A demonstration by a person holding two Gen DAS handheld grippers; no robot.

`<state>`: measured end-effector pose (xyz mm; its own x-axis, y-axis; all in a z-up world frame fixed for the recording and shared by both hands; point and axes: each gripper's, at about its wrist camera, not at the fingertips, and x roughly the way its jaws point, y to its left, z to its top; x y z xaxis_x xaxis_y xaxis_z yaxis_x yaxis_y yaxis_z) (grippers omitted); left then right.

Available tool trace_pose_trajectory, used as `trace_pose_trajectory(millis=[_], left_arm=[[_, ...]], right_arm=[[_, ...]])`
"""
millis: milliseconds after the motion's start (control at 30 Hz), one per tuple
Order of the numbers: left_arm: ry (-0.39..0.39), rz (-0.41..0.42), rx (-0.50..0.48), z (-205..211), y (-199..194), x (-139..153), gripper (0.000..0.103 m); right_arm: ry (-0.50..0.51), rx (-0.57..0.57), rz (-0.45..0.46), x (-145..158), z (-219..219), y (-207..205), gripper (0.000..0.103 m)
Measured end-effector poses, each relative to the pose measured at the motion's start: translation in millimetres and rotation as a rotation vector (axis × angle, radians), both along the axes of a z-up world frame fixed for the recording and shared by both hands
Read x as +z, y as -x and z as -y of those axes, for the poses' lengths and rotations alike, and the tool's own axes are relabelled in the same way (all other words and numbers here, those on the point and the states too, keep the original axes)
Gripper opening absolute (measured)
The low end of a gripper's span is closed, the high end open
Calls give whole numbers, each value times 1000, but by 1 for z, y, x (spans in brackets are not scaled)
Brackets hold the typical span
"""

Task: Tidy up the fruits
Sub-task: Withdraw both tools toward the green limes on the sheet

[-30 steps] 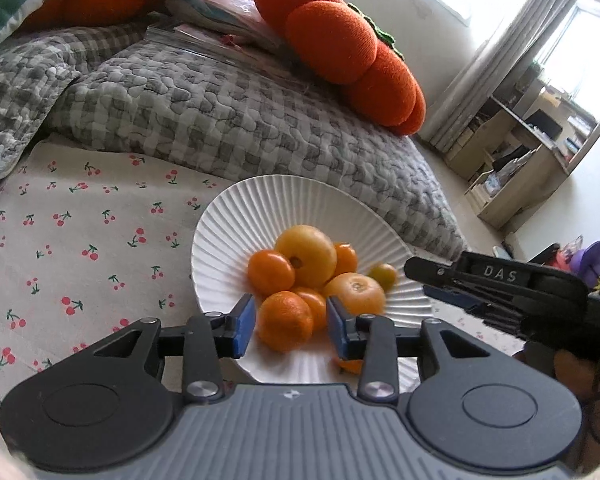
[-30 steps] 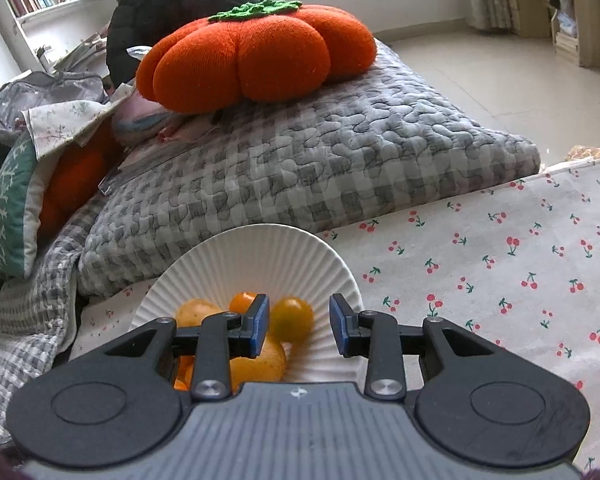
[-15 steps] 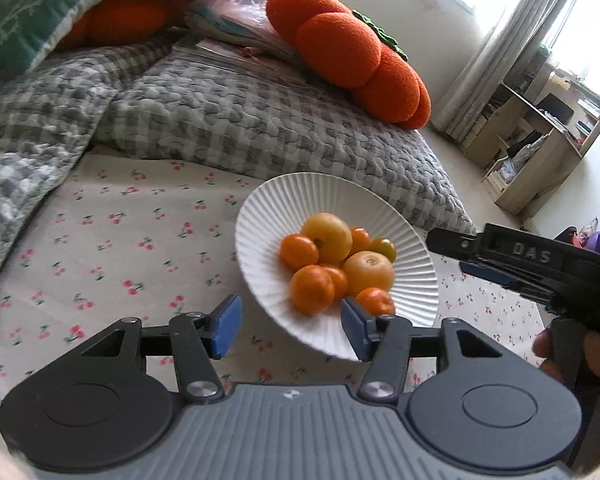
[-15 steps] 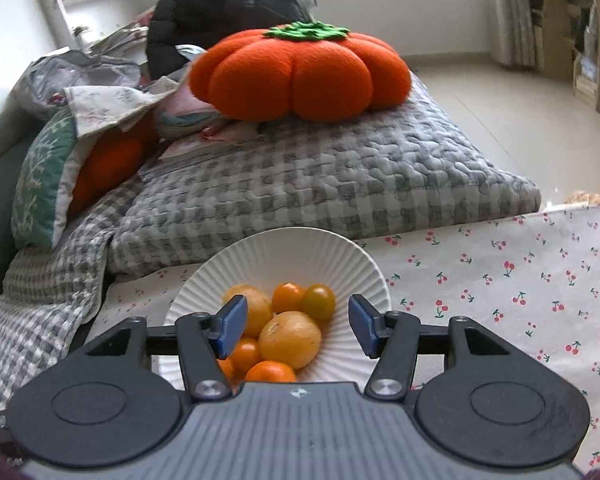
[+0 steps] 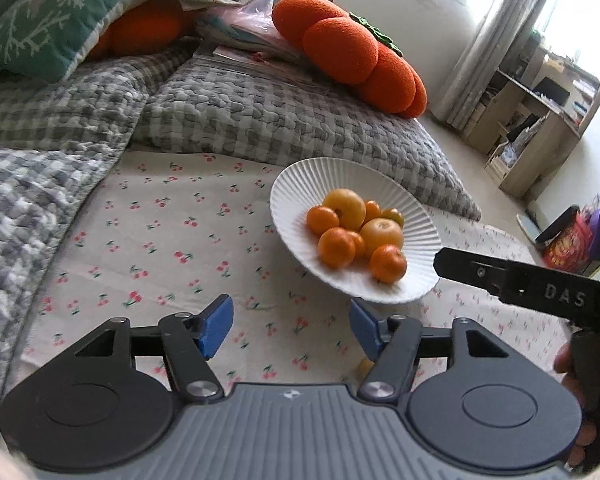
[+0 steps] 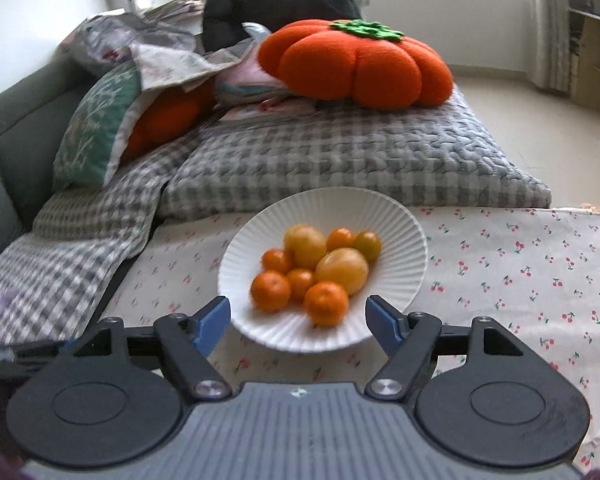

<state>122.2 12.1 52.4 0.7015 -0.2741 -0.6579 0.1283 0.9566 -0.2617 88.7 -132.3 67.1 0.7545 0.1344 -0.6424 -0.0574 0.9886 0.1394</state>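
A: Fruits all heaped on the white fluted plate, atop the cherry-print cloth. Backed off since a second ago?

B: Yes. Left gripper then closed around a mandarin, now spread wide, holding nothing, pulled back over bare cloth. Mandarin left on the plate; probably the last one placed.

A: And the right gripper?

B: Fingers wide apart too, nothing held, low before the plate's near rim. Farther off, grey checked quilt, then persimmon cushion.
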Motion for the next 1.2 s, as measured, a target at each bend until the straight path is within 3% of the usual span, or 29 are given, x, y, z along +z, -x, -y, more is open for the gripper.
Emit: trace_pose_trajectory(millis=[400, 600, 900, 1200], left_arm=[[-40, -19, 21, -17, 27, -12, 64], [-23, -36, 23, -18, 37, -11, 66], [-17, -53, 6, -14, 54, -15, 66], [-60, -62, -94, 12, 76, -30, 65]], right_arm=[[66, 75, 20, 3, -11, 55, 85], [114, 81, -15, -3, -12, 70, 85], [53, 70, -14, 0, -2, 84, 86], [44, 92, -35, -6, -3, 89, 79]])
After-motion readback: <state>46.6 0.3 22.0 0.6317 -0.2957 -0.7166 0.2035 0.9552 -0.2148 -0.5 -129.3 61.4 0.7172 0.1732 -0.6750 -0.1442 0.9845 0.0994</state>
